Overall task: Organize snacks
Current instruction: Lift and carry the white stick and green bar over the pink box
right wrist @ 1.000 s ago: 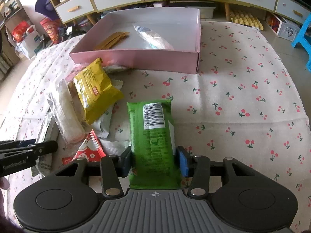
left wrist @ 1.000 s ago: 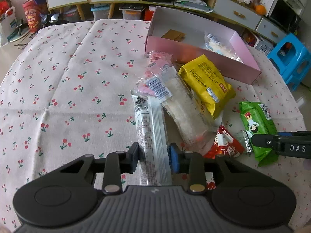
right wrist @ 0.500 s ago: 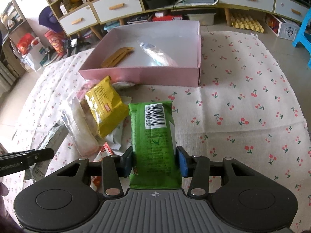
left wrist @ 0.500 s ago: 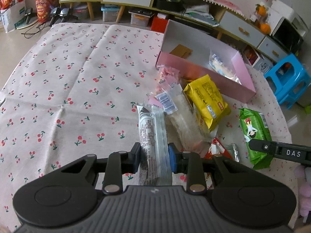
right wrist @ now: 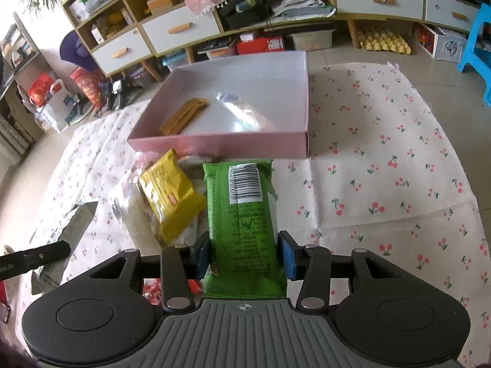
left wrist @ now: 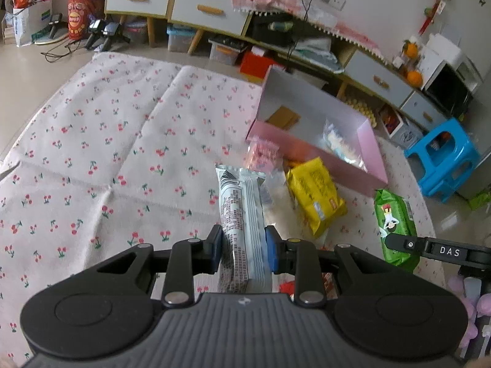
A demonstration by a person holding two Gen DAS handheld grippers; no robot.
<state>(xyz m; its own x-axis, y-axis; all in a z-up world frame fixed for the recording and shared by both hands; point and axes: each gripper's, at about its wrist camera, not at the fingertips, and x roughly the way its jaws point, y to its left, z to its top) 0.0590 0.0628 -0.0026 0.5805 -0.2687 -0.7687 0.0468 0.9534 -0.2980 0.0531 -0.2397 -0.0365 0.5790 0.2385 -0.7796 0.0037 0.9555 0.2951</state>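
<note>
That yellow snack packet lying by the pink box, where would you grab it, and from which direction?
Judging by its pose, take the yellow packet across its narrow width near the middle, coming down from above. It lies flat but tilted on other wrappers, puffy in the centre with thin crimped ends, so its long side edges look free for two fingers, while the pink box crowds its far end.

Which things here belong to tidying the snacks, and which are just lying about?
Part of the job:
- pink box
- silver packet in the left gripper
- green packet in the right gripper
- yellow packet on the tablecloth

Just lying about:
- blue stool
- egg tray
- white drawers
- red paper bag
</note>
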